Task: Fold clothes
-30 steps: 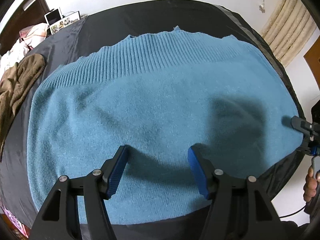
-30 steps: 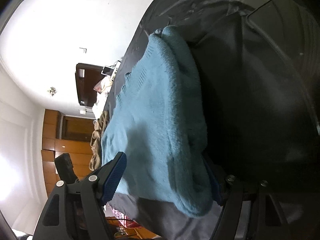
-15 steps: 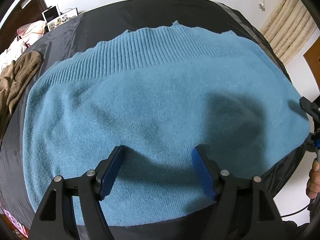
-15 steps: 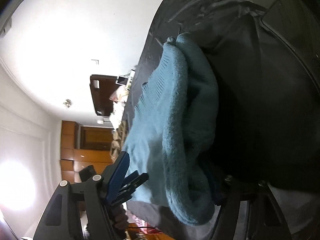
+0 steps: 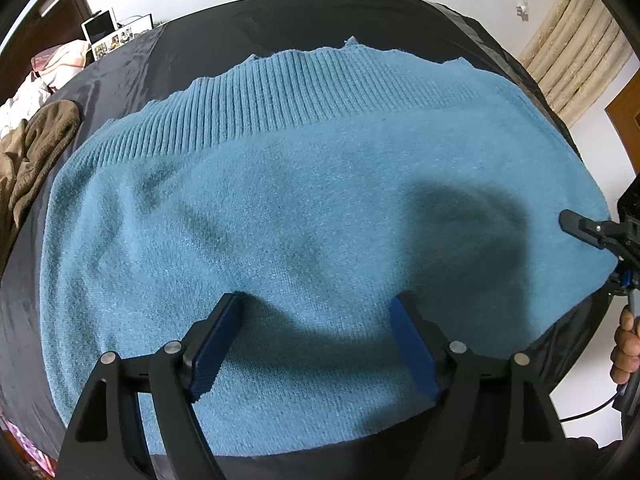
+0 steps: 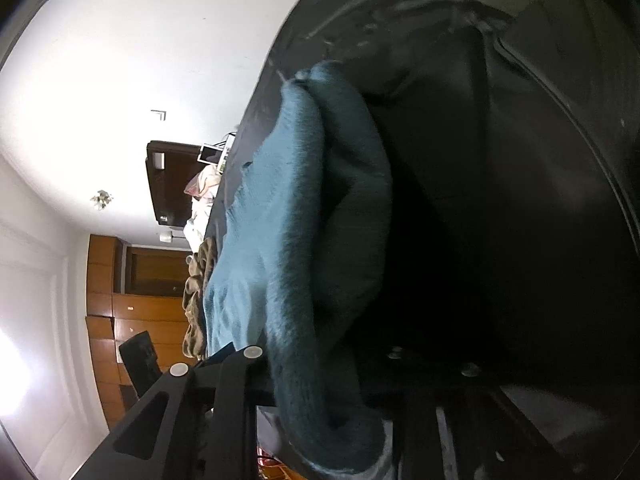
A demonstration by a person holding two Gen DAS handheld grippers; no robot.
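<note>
Sweater (image 5: 304, 208), soft, thick and floppy, lies spread on the dark bed (image 5: 320, 16). My left gripper (image 5: 316, 344) hovers over its near hem, jaws opening, empty; my right gripper (image 6: 316, 364) is closing, bunching its right edge.

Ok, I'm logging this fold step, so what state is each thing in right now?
blue sweater: spread flat on the black sheet, right edge bunched.
left gripper: jaws opening, hovering over the sweater, nothing between them.
right gripper: jaws closing on the sweater's bunched edge.
brown garment: crumpled at the bed's side.
</note>
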